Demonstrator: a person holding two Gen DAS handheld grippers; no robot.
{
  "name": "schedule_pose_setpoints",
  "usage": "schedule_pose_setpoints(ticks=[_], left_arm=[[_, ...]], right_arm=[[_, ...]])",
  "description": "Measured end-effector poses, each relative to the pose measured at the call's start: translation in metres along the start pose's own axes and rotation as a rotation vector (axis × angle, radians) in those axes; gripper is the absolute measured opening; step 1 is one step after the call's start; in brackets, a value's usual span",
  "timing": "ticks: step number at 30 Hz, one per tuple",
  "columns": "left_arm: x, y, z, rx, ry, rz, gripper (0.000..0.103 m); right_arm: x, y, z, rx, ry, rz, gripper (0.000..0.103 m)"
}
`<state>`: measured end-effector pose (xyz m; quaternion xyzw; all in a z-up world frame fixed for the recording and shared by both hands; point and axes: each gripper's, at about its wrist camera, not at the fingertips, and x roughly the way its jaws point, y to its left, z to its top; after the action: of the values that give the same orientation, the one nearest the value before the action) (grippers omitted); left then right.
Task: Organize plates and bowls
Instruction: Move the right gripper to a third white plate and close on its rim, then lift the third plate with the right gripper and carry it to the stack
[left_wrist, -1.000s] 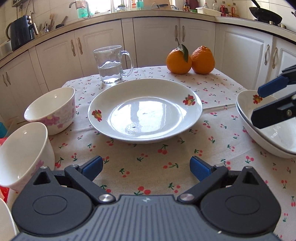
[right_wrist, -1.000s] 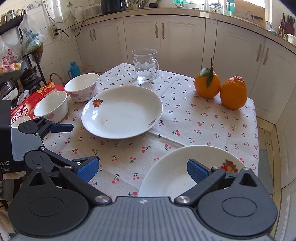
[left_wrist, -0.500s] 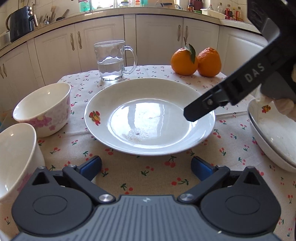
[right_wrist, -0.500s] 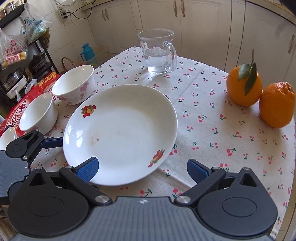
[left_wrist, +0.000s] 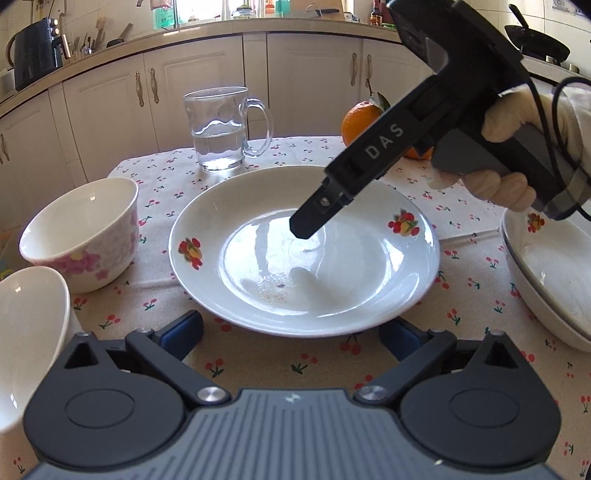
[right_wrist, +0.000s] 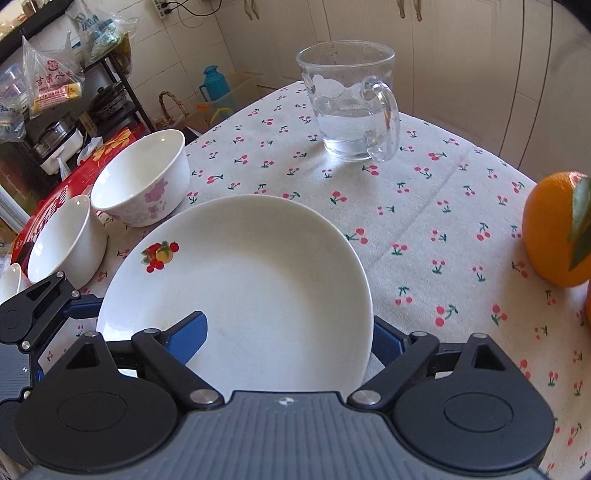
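White plate (left_wrist: 306, 254) with fruit motifs, centred on cherry-print cloth (right_wrist: 424, 229). Right gripper (right_wrist: 288, 332) angled down over plate, jaws closing: left blue pad above plate's inner face, right pad beyond near rim, rim between them, not yet pinched. Left gripper (left_wrist: 291, 332) low at plate's near edge, jaws wide apart, nothing between. Two bowls (left_wrist: 81, 232) (left_wrist: 29, 339) left of plate, flowered one farther back. More stacked plates (left_wrist: 546, 280) at right. Glass mug (left_wrist: 221, 129) of water behind plate; orange (right_wrist: 557, 229) at far right.
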<state>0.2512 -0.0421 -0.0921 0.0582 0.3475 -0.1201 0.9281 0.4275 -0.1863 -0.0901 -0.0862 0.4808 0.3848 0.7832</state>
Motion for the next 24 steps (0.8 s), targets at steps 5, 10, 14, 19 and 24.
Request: schedule_pose_setpoints(ticks=[5,10,14,19,24], left_arm=[[-0.003,-0.004,-0.002,0.017,-0.003,0.005,0.099],[-0.003,-0.006,0.0,0.032,-0.005,0.002,0.098],[-0.004,-0.008,0.0,0.039,-0.006,0.006,0.097],[-0.004,-0.008,0.001,0.038,-0.004,0.007,0.097],[-0.004,-0.008,0.001,0.046,-0.003,0.007,0.096]], right_arm=[[0.009,-0.004,0.017,-0.038,-0.001,0.032,0.086],[0.012,-0.012,0.026,-0.041,-0.01,0.059,0.077],[0.012,-0.018,0.028,-0.044,-0.015,0.072,0.069],[0.01,-0.025,0.028,-0.04,-0.021,0.102,0.065],[0.008,-0.026,0.028,-0.036,-0.021,0.112,0.065]])
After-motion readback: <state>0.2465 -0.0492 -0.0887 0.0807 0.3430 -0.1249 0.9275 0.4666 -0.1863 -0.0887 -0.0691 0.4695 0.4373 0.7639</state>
